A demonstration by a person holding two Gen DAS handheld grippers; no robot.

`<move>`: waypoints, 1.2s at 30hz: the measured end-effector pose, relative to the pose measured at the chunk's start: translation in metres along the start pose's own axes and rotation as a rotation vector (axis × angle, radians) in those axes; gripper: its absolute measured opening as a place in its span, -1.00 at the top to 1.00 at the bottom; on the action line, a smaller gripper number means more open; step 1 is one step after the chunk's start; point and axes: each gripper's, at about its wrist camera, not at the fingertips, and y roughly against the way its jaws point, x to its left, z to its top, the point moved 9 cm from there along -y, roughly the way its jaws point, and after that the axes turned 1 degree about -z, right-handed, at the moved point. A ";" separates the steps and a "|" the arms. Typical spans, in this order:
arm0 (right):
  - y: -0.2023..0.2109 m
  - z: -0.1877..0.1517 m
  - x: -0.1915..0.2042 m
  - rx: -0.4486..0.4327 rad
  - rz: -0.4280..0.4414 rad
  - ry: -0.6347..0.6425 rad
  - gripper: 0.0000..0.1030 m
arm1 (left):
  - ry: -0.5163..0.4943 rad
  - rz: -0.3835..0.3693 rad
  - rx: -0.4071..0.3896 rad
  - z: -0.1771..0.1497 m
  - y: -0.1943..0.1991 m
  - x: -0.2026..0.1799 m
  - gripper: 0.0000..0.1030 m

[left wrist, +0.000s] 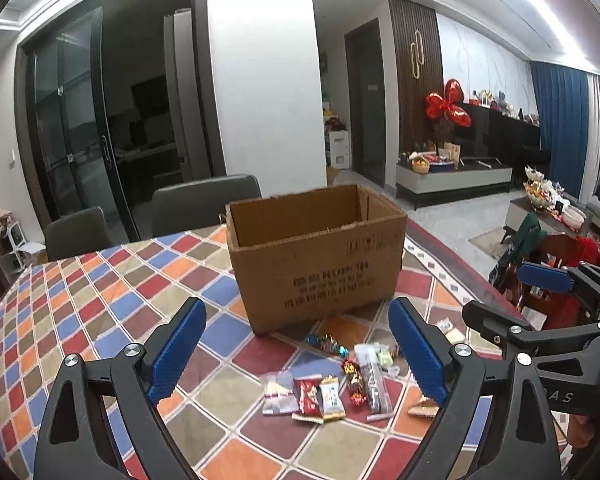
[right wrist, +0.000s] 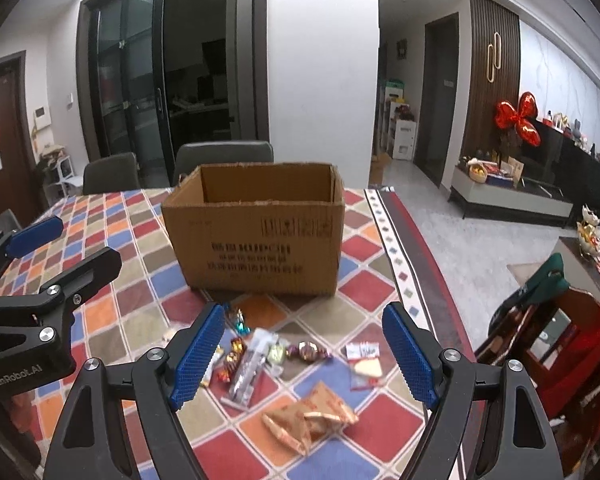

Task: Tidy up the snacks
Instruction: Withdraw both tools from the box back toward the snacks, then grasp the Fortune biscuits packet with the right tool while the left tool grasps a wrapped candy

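Left hand-held gripper (left wrist: 296, 344) open over snacks (left wrist: 324, 388); box (left wrist: 316, 256) beyond.

Not legible or not fully seen: print on the cardboard box (right wrist: 256, 236) smeared by blur; box floor hidden behind its near wall; orange wafer packet (left wrist: 422, 410) mostly covered by a blue finger pad (left wrist: 418, 354); small wrapped sweets (right wrist: 306, 351) too small to identify.
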 end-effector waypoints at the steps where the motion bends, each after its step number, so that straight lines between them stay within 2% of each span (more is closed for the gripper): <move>1: 0.000 -0.003 0.000 0.005 0.001 -0.001 -0.58 | -0.001 -0.003 0.006 -0.003 0.000 -0.001 -0.82; 12: -0.007 -0.036 -0.003 0.079 -0.007 -0.012 -0.58 | -0.032 -0.025 0.080 -0.037 -0.017 -0.009 -0.81; 36: -0.041 -0.090 -0.006 0.241 -0.008 -0.043 -0.58 | -0.068 -0.073 0.180 -0.083 -0.057 -0.019 -0.79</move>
